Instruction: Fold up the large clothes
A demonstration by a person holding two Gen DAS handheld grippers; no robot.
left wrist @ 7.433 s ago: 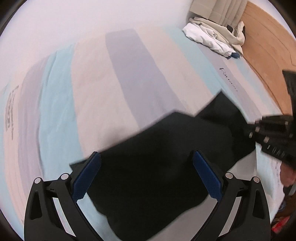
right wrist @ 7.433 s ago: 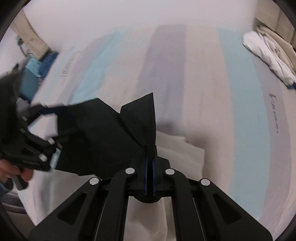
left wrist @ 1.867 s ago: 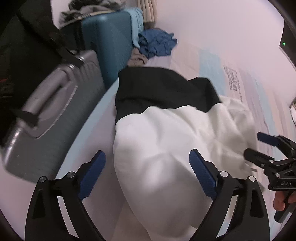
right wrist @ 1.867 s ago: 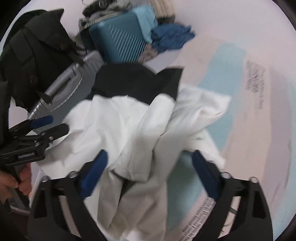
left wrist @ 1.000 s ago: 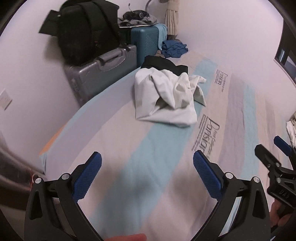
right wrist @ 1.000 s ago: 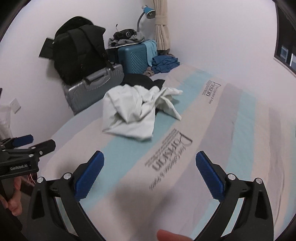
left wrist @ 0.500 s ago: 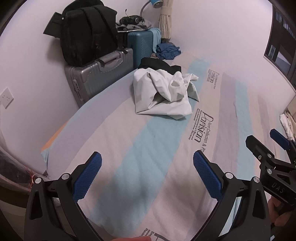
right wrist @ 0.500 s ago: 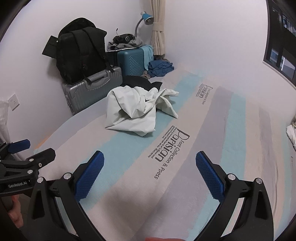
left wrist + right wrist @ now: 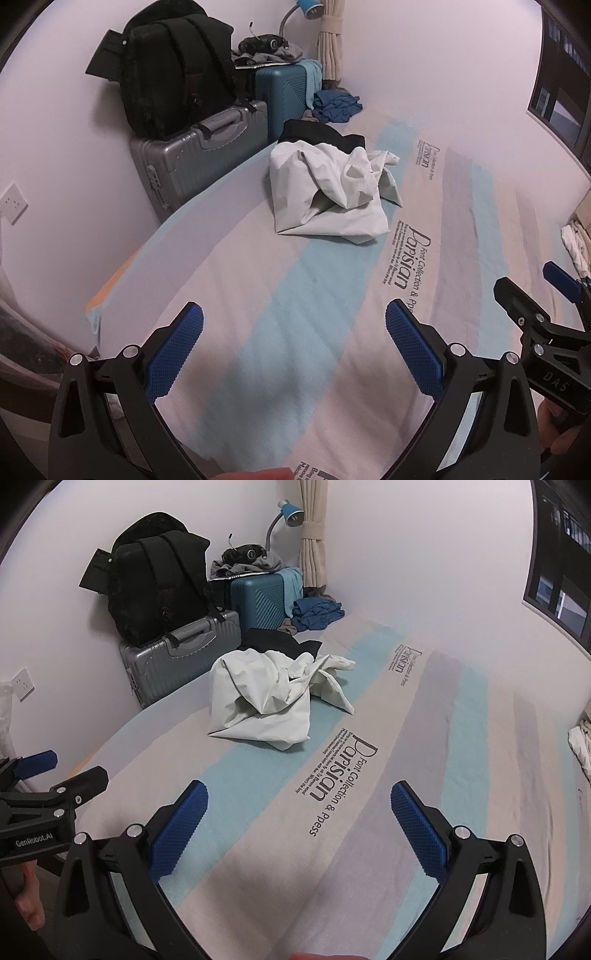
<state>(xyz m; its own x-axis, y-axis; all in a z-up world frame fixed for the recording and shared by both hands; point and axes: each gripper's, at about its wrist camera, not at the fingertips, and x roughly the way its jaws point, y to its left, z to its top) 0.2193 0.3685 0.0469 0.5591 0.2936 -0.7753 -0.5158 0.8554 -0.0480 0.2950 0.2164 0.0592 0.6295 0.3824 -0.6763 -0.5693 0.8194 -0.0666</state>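
I have both tongs released — the left gripper (image 9: 294, 344) and the right gripper (image 9: 299, 826) hang with jaws spread wide over the striped bedsheet (image 9: 295, 295), nothing between the blue pads (image 9: 173, 352). The white garment (image 9: 271, 698) lies crumpled well ahead of both, a little left of the right tongs' centre line. A black garment (image 9: 275, 640) sits just behind it, touching. Further back — a grey suitcase (image 9: 177, 651) with a black backpack (image 9: 155, 590) on top.
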